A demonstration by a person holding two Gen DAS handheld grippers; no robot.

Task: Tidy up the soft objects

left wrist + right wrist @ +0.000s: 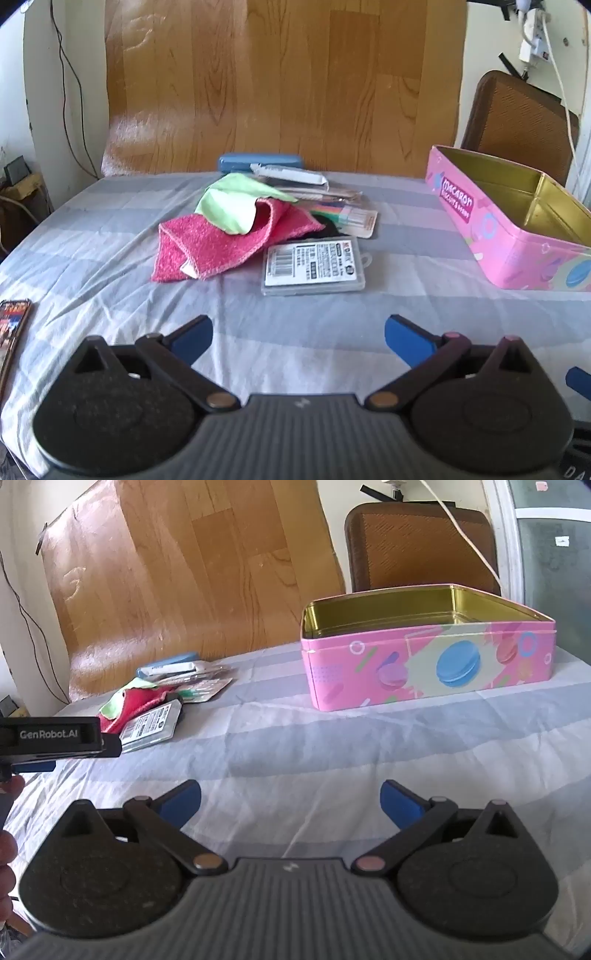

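Hovering wide open and empty, left gripper [298, 334] and right gripper [290, 800]; bare striped sheet [110, 236] between pink tin [517, 236] and pink cloth [218, 243].

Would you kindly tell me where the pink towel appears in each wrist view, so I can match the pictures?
Left wrist view: the pink towel lies centre-left, partly under a green cloth.
Right wrist view: the pink towel is small at far left, mid-height, beside the clear plastic case.
Shared landmark: the open pink macaron tin.
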